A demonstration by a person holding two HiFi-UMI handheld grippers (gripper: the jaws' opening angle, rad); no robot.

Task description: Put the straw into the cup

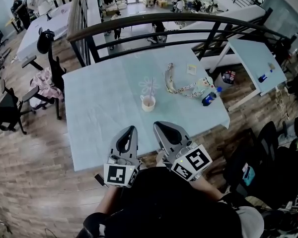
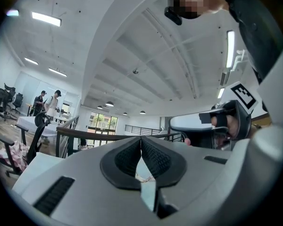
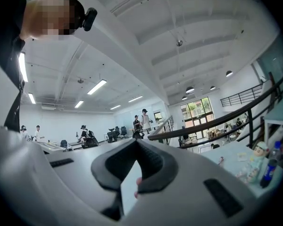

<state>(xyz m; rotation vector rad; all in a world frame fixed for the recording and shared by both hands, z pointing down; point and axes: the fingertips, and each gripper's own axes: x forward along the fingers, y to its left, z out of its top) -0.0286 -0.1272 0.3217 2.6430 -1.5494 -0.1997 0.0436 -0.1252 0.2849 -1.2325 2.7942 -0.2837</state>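
A small paper cup (image 1: 148, 103) stands upright near the middle of the pale blue table (image 1: 99, 113). Just beyond it lies a faint pale thing (image 1: 149, 86), possibly the straw; it is too dim to make out. My left gripper (image 1: 131, 129) (image 2: 141, 139) and right gripper (image 1: 159, 126) (image 3: 136, 141) hover side by side over the table's near edge, pointing level toward the cup and well short of it. Both have their jaws closed together with nothing between them. In the left gripper view the right gripper's body (image 2: 212, 126) shows to the right.
A patterned lanyard (image 1: 181, 87) and a small toy figure (image 1: 206, 82) lie right of the cup, beside a blue bottle (image 1: 208, 98) (image 3: 270, 166) and a card (image 1: 191, 69). A dark railing (image 1: 164, 21) runs behind the table. Chairs (image 1: 44, 88) stand to the left, another table (image 1: 256, 58) to the right.
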